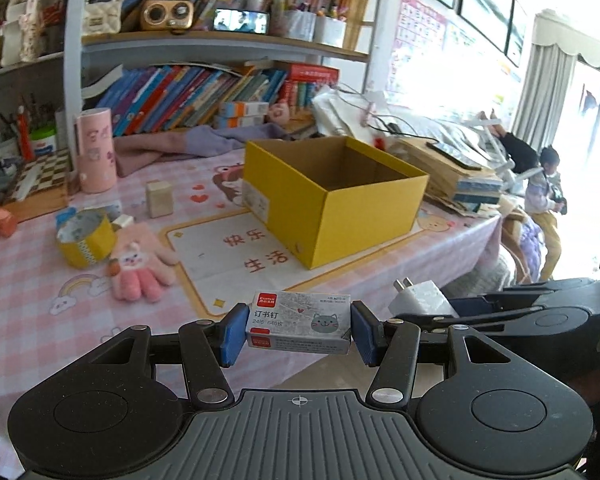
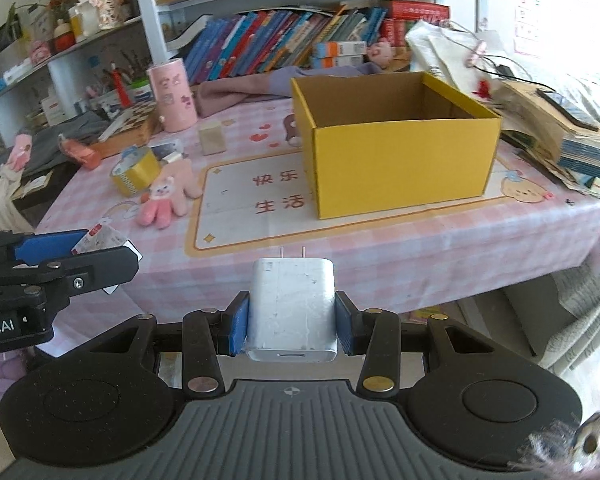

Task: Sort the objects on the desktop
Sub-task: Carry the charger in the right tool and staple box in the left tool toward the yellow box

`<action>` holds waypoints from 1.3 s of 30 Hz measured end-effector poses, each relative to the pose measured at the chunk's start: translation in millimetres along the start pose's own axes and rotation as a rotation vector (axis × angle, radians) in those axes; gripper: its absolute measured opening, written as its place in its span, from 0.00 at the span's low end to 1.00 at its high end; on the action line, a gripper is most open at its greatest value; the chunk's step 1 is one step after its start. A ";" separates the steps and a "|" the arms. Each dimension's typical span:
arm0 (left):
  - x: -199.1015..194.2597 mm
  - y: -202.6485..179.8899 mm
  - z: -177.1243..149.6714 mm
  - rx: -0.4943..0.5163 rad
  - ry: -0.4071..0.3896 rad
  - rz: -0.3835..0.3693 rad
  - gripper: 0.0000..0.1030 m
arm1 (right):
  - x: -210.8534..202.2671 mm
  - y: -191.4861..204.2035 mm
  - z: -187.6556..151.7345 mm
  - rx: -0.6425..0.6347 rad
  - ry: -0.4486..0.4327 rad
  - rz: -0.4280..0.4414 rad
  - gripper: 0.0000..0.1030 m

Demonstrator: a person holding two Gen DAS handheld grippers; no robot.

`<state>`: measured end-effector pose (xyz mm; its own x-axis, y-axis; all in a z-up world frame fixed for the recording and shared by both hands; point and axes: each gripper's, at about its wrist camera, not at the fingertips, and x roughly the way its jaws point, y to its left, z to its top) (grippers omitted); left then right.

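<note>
The left gripper (image 1: 298,330) was clamped on a small staples box (image 1: 298,325), and the right gripper (image 2: 291,320) gripped a white charger plug (image 2: 292,312), prongs forward. Both hung over the table's near edge (image 2: 379,280). The open yellow box (image 2: 395,152) stood further back, toward the table's right side, beside a pink glove (image 2: 168,196).

"订书钉" and "24/6" are read on the small grey cardboard staple box (image 1: 298,322); "快乐生活" is printed in red on the pink checked tablecloth (image 2: 276,192).
</note>
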<state>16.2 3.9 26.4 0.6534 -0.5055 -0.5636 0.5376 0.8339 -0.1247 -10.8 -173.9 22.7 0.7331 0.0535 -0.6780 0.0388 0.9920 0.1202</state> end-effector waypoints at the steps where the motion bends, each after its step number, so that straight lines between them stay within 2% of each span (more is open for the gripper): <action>1: 0.2 -0.9 0.1 0.004 0.001 -0.005 0.52 | -1.5 -0.5 -0.2 0.003 -0.002 -0.005 0.39; 13: -0.5 -8.2 0.3 0.010 -0.002 -0.029 0.52 | -10.0 -5.5 -5.0 0.014 0.005 -0.034 0.39; 24: 8.4 -30.5 0.4 0.067 0.016 -0.078 0.52 | -21.0 -25.8 -16.8 0.070 0.004 -0.069 0.39; 33: 14.4 -52.0 2.3 0.154 0.022 -0.113 0.52 | -26.3 -37.2 -18.8 0.091 -0.009 -0.082 0.39; 39: 18.1 -57.2 3.6 0.157 0.026 -0.119 0.52 | -29.0 -44.6 -19.6 0.108 -0.013 -0.088 0.39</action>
<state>-0.8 -53.8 26.3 0.5670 -0.5908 -0.5740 0.6880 0.7229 -0.0645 -47.1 -217.5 22.8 0.7325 -0.0359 -0.6798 0.1758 0.9747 0.1380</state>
